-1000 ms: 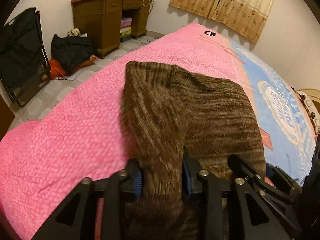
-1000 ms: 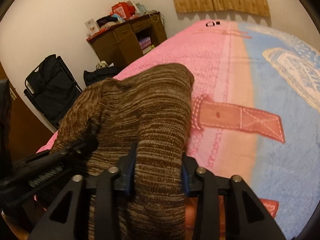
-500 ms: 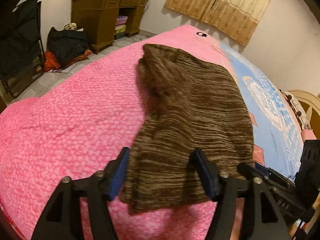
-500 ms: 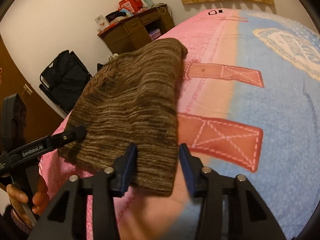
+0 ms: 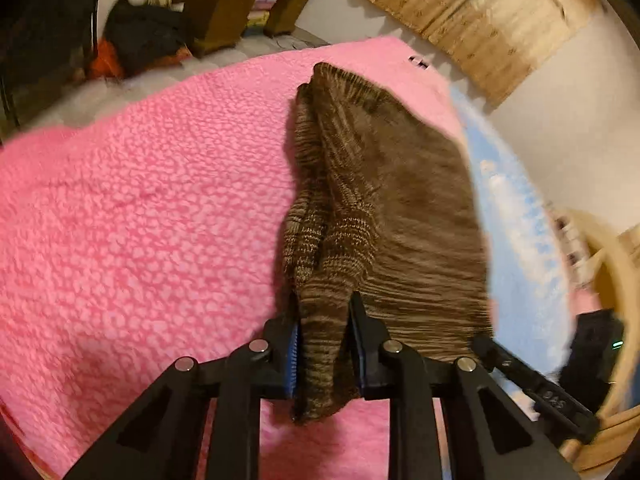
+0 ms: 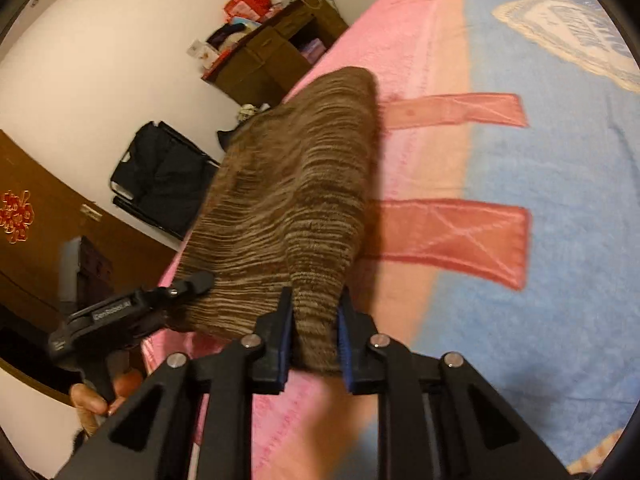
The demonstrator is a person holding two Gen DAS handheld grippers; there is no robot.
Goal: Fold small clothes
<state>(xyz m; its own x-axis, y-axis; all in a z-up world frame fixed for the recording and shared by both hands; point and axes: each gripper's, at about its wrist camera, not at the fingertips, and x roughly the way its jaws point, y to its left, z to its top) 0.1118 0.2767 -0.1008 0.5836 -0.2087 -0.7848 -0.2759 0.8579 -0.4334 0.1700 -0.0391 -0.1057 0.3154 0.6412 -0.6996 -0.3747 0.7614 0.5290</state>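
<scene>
A brown striped knit garment [image 5: 404, 200] lies folded on the pink side of the bed blanket [image 5: 140, 208]. Its near edge is bunched and lifted a little. My left gripper [image 5: 325, 320] is closing, and its blue pads pinch the garment's near left corner. In the right wrist view the same garment [image 6: 296, 184] stretches away toward the bed's left edge. My right gripper [image 6: 315, 308] is also closing, with its pads pressed on the near right corner. The left gripper's finger [image 6: 192, 280] shows at the garment's other corner, held by a person's hand [image 6: 94, 400].
The blanket turns blue [image 6: 560, 160] with red strap patterns [image 6: 452, 236] to the right. Beyond the bed stand a brown desk [image 6: 276, 60], a black folding chair [image 6: 160, 176] and dark bags on the floor [image 5: 144, 36]. Curtains [image 5: 480, 20] hang on the far wall.
Half a second ago both grippers stood open around the garment's flat near edge. Both have now closed on it, and the edge is bunched and raised.
</scene>
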